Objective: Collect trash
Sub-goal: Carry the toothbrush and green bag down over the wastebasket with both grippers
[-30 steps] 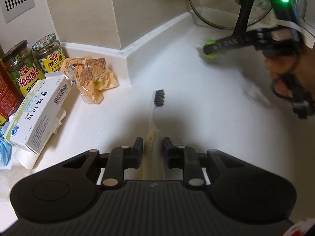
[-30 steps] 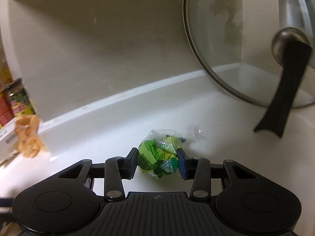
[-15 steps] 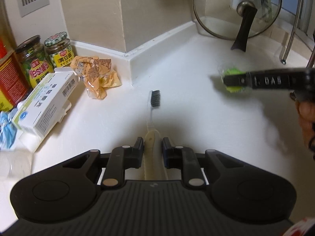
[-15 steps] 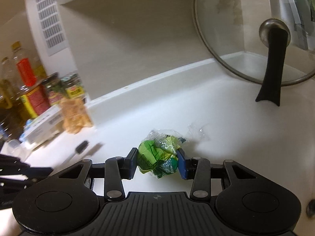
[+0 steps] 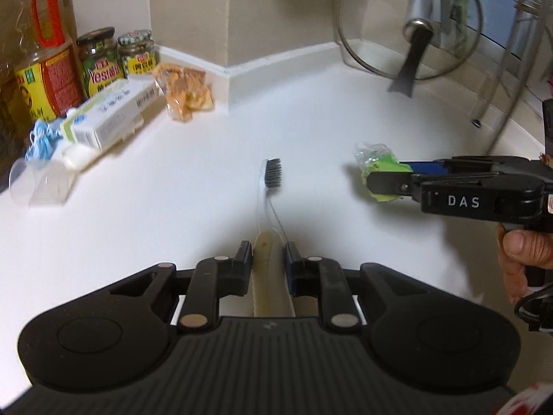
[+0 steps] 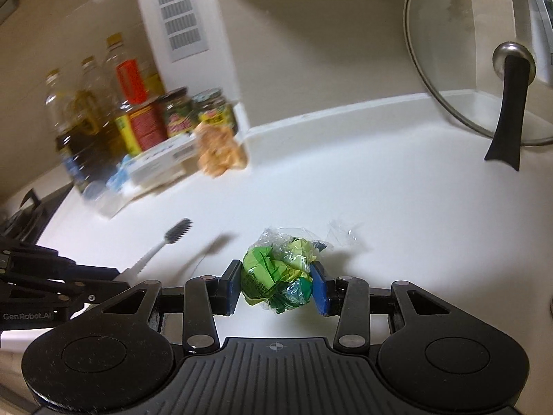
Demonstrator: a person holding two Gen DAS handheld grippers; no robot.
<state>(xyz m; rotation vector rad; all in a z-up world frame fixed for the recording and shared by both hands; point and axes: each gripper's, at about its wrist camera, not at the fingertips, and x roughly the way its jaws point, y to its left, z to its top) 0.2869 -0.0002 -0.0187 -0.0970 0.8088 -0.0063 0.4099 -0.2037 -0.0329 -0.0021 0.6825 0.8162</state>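
Green crumpled wrapper (image 6: 278,276) sits clenched in my right hand-held gripper (image 6: 276,285) above the white table (image 5: 172,214); my left hand-held gripper (image 5: 268,263) grips the toothbrush (image 5: 268,204) handle. Both are carried; next I need a bin, none visible.

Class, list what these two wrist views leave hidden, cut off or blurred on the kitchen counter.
- Toothbrush handle end: left wrist view, hidden under the left gripper.
- Bottles and jar labels: right wrist view, blurred.
- Glass lid: right wrist view, cut off by the frame edge.
- Trash bin: in neither view.
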